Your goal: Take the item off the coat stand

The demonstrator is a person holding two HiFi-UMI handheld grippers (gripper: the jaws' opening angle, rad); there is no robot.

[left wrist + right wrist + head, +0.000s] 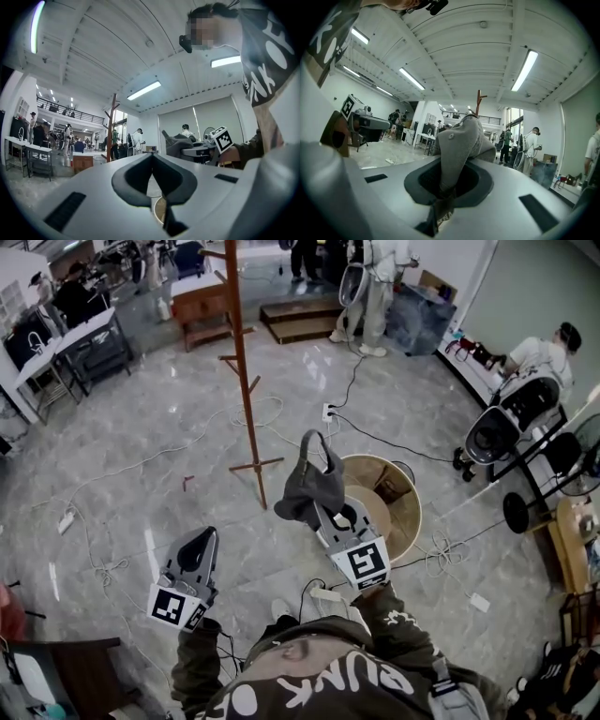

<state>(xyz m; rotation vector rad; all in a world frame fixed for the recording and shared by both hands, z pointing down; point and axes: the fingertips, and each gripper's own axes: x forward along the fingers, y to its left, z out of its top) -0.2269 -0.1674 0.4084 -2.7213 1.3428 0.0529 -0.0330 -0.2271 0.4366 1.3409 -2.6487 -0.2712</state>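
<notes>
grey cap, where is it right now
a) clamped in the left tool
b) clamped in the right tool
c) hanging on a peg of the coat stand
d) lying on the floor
b: the right tool is shut on the grey cap, and in the head view the cap hangs from that tool, well clear of the coat stand.

I log an olive-brown top (319, 685) with white lettering, matching sleeves (192, 662), and black-and-white marker cubes (367, 562) ahead of that top.
</notes>
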